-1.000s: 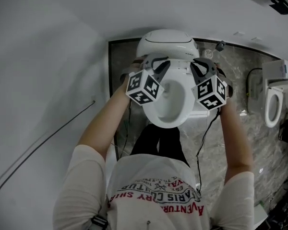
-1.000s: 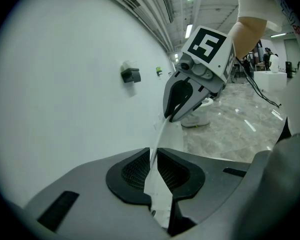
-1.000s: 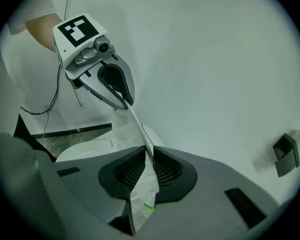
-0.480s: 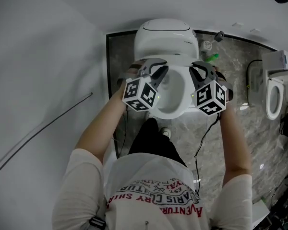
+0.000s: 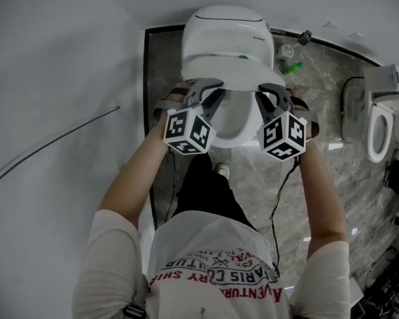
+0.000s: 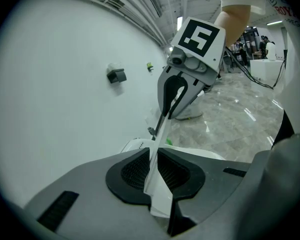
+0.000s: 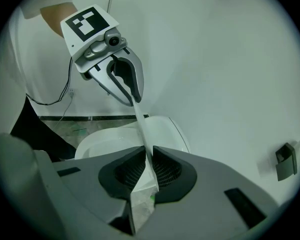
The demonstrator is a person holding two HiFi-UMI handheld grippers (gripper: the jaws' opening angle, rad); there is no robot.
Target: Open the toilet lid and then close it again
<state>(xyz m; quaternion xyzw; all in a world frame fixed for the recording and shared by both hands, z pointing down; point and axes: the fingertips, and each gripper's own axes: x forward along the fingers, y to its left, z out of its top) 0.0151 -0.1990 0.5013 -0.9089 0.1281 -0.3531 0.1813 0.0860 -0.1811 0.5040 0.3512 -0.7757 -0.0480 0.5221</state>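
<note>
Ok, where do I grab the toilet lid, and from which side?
Probably its thin side rims, one tool per side, coming in from left and right. The toilet lid stands part raised, a thin slab that fits between pads; the left tool and right tool clamp it that way.

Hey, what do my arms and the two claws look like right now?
The left claw and right claw are grey with black ribbed pads. Each carries a cube with black-and-white square markers. A black cable trails from the right one. The sleeves are short and white.
</note>
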